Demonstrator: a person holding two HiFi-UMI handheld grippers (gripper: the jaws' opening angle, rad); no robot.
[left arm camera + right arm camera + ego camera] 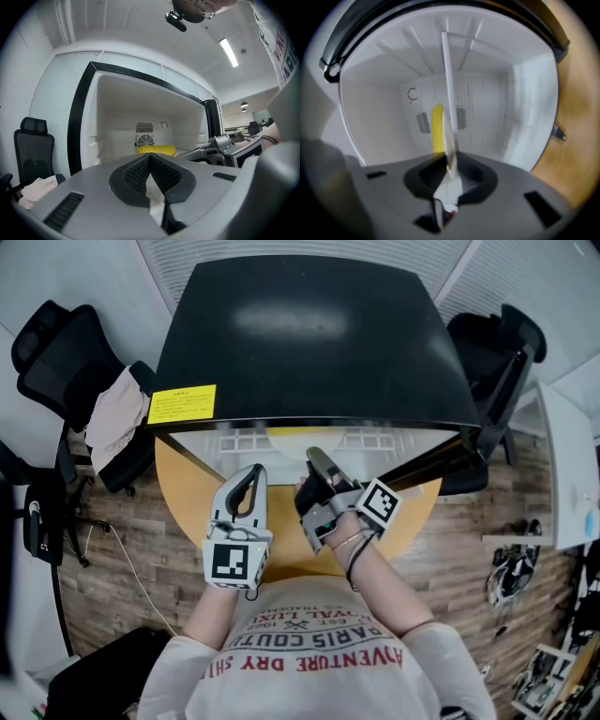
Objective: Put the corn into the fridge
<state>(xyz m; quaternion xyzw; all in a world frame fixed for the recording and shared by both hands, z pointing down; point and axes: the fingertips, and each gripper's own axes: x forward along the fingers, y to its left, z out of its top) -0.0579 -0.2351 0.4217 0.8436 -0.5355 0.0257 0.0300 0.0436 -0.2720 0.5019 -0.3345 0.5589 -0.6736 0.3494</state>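
Observation:
The yellow corn lies at the back of the open black fridge, in front of its vent; in the right gripper view, which is rolled sideways, the corn appears upright. My left gripper hovers at the fridge mouth with its jaws shut and empty. My right gripper is beside it, just at the opening, also shut. A thin white shelf edge runs straight down to its tips; I cannot tell whether they touch it.
The fridge stands on a round wooden table. Its door is swung out to the right. A yellow sticker marks the fridge top. Office chairs stand at the left, one with a cloth, and at the right.

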